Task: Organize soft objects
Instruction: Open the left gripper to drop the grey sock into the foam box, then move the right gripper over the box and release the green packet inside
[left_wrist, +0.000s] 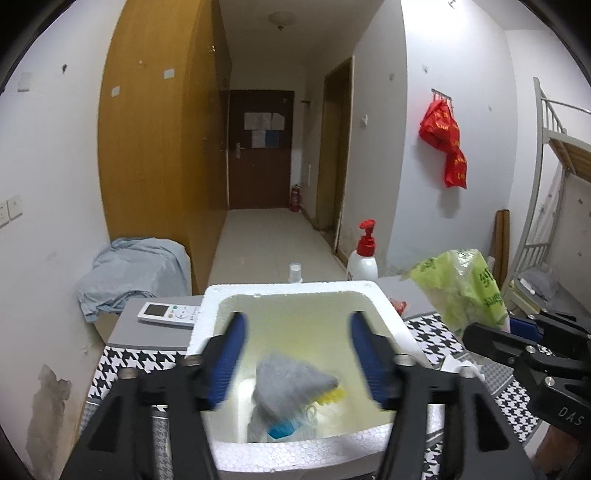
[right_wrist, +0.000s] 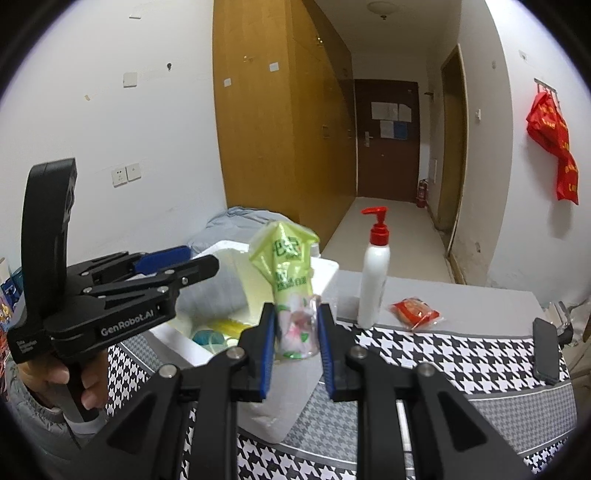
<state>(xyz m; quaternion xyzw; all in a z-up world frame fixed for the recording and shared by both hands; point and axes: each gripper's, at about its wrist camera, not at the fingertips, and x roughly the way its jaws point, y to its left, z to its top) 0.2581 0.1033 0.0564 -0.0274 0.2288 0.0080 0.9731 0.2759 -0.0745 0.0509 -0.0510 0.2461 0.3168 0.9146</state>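
Houndstooth cloth (right_wrist: 443, 354) underlay our foam box (left_wrist: 384, 306); left gripper (left_wrist: 295, 354) gaped empty, right gripper (right_wrist: 295, 332) clamped the green packet (right_wrist: 291, 280) (boxing next, we judged).

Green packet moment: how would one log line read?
right hand-held gripper: shut on green packet | left hand-held gripper: open over foam box | grey cloth: in box

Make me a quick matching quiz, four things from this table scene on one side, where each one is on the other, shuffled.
1. green packet
2. grey pouch
3. pump bottle
4. red packet

A. lying inside the foam box
B. standing on the table
C. clamped in the right gripper
D. lying flat, right of the bottle

Pairs: 1-C, 2-A, 3-B, 4-D
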